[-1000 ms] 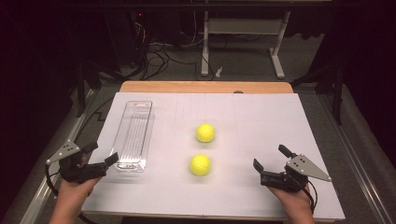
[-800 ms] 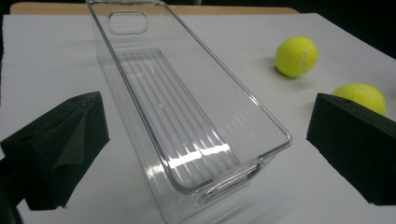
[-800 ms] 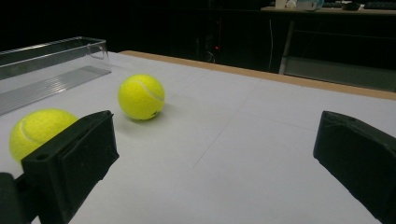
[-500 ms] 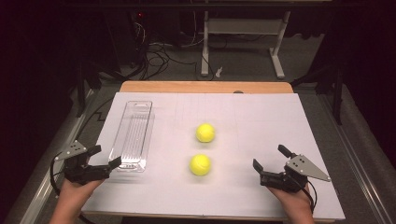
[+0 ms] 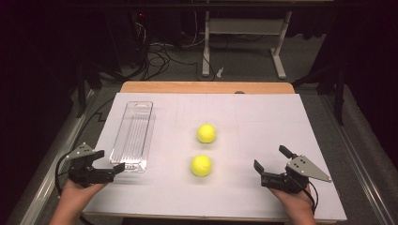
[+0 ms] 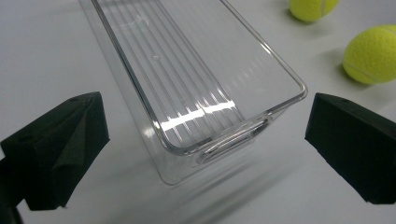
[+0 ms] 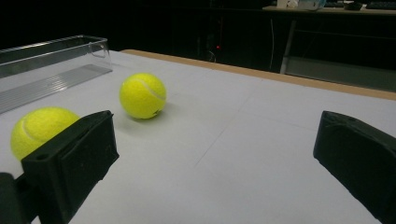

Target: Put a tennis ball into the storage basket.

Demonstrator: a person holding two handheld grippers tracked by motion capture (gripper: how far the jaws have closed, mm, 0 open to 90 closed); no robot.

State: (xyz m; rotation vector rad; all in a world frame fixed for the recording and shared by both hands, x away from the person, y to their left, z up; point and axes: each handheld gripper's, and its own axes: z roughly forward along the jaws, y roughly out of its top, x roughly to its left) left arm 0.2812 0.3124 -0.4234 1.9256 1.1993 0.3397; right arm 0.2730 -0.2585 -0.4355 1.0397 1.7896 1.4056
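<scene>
In the high view, a clear plastic tray [image 5: 133,135] lies lengthwise on the white table [image 5: 263,112], and everything else can be placed against it. The left gripper [image 5: 111,164] sits just off the tray's near short end, jaws spread and holding nothing. Two tennis balls lie well to the tray's right: the near ball [image 5: 201,165] level with the tray's near end, the far ball [image 5: 206,133] level with its middle. The right gripper [image 5: 271,158] rests farther right again, beyond both balls, jaws wide apart and empty. In the left gripper view, the tray's near end lies between the two parted jaws, touching neither. In the right gripper view, the tray stands at far left behind both balls, with the jaws gaping.
</scene>
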